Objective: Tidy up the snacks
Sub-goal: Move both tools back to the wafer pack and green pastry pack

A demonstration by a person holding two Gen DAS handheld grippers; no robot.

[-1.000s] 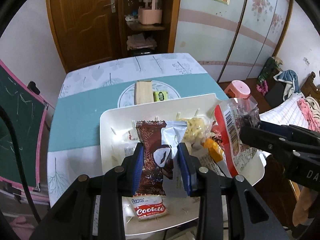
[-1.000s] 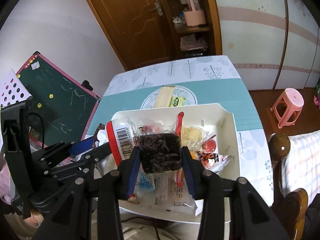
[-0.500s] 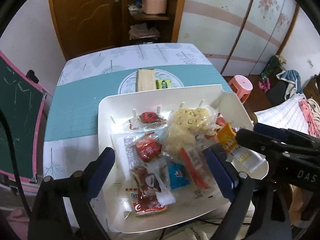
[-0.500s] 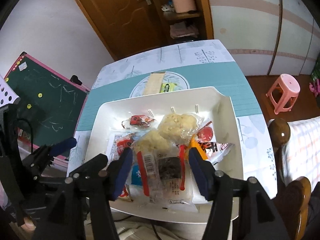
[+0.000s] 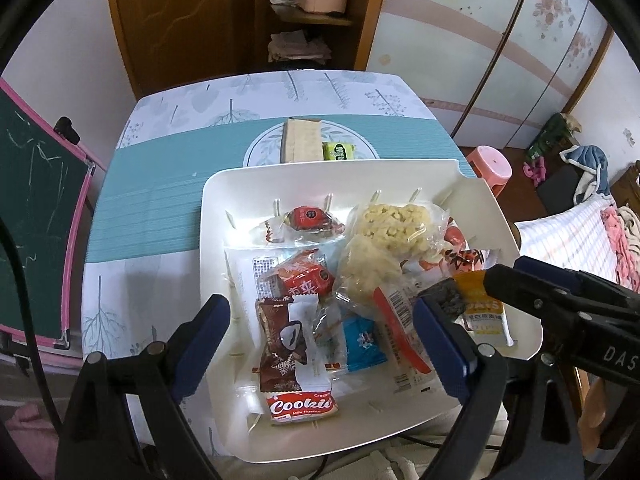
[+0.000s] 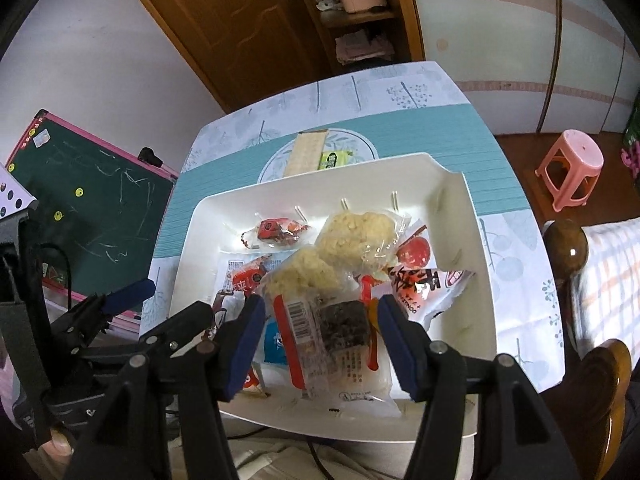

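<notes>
A white tray [image 5: 224, 216] on the table's near side holds several snack packets. A brown cookie packet [image 5: 290, 340] lies at its front left, two pale puffed-snack bags [image 5: 394, 220] in the middle, a red-edged packet with a dark seaweed snack [image 6: 340, 328] at the front. My left gripper [image 5: 320, 344] is open above the cookie packet, holding nothing. My right gripper [image 6: 320, 336] is open above the seaweed packet, holding nothing. The tray also shows in the right wrist view [image 6: 476, 240].
A tan wafer pack [image 5: 301, 140] and a small green packet [image 5: 339, 151] lie on the teal tablecloth [image 5: 152, 200] behind the tray. A chalkboard [image 6: 92, 204] stands left of the table. A pink stool [image 6: 570, 172] and a bed [image 5: 580, 240] are on the right.
Both grippers have opened. The left let go of the cookie packet and the right let go of the seaweed packet; both packets now lie in the tray. Both grippers have risen a little.
</notes>
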